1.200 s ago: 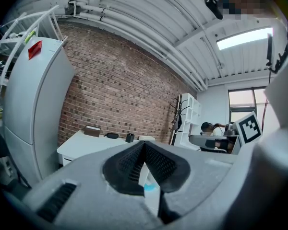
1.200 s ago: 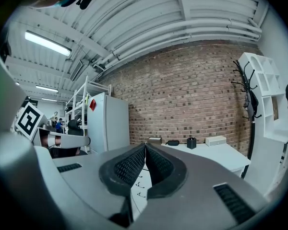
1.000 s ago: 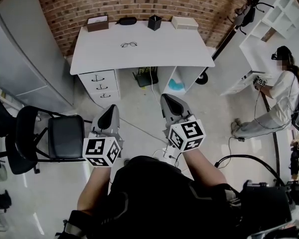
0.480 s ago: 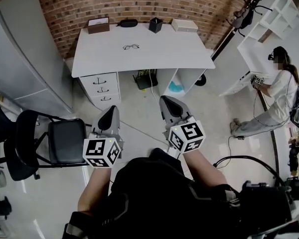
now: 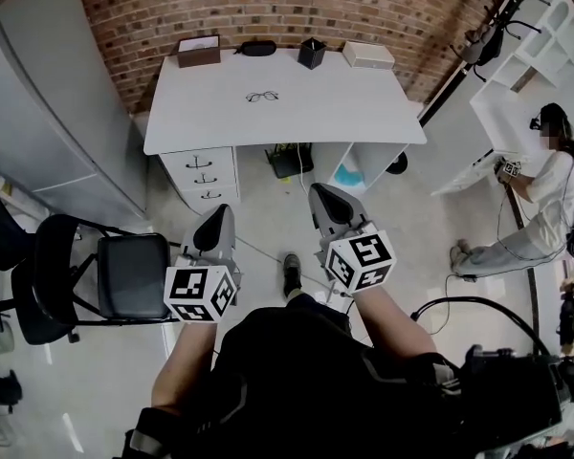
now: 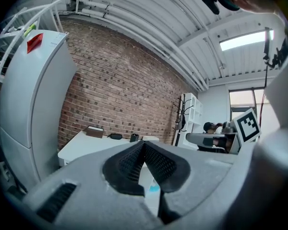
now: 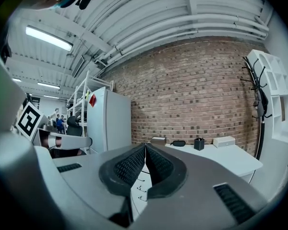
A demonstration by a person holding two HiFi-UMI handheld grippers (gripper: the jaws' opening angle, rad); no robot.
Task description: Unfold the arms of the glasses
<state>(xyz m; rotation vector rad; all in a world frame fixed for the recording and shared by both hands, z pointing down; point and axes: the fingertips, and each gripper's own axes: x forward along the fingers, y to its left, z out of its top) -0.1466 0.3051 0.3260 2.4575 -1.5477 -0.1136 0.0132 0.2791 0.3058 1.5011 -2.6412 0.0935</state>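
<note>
Far left, a tall grey cabinet (image 5: 38, 113) stands against the brick wall (image 5: 268, 3); a black chair (image 5: 124, 275) sits on the floor in front of it. Left gripper (image 5: 215, 220) held low over the floor, just right of the chair. In its own view the jaws meet tip to tip with nothing between them (image 6: 143, 145). Ahead of both grippers is a white desk (image 5: 364, 113) with a drawer unit (image 5: 203, 172) under its left end. The glasses (image 5: 262, 96) lie on the desk top, left of centre, alone on bare surface and well apart from both grippers; too small to tell how the arms sit. Along the desk's back edge, left to right: brown box (image 5: 199, 52), black case (image 5: 257, 48), black cup (image 5: 312, 54), white box (image 5: 368, 54). Right gripper (image 5: 323, 199) is level with the left one, a shoe (image 5: 292, 273) on the floor between them. Its jaws are also pressed together and empty (image 7: 145, 147). Far right, a person (image 5: 545, 189) bends beside white shelving (image 5: 545, 36).
</note>
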